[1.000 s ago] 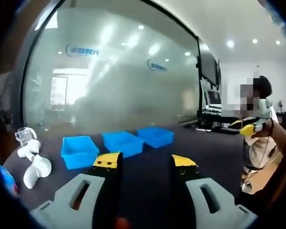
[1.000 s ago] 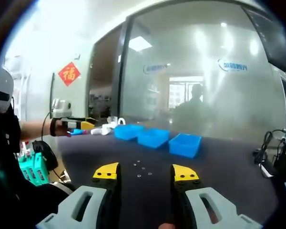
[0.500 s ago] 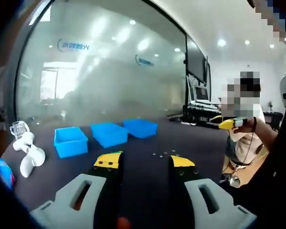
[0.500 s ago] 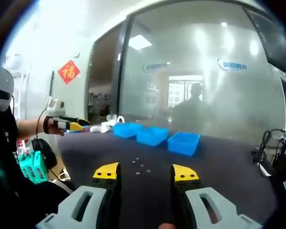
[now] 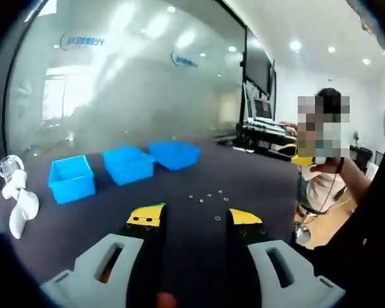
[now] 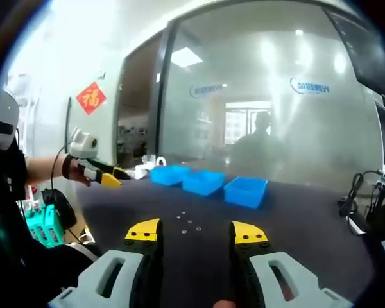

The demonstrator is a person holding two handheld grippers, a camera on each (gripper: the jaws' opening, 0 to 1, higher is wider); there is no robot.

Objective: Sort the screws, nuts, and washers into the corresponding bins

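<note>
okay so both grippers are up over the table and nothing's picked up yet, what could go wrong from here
The small parts lie loose and tiny on the dark table, so a wide-open left gripper or right gripper may nudge and scatter them.
The three blue bins look identical, so a part may land in the wrong one.

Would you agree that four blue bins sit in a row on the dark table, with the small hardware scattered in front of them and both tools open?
Not quite: there are three blue bins, not four, as the right gripper view shows. The rest holds: they sit in a row on the dark table, the hardware lies scattered in front of them, and the left tool and right tool are both open.
</note>
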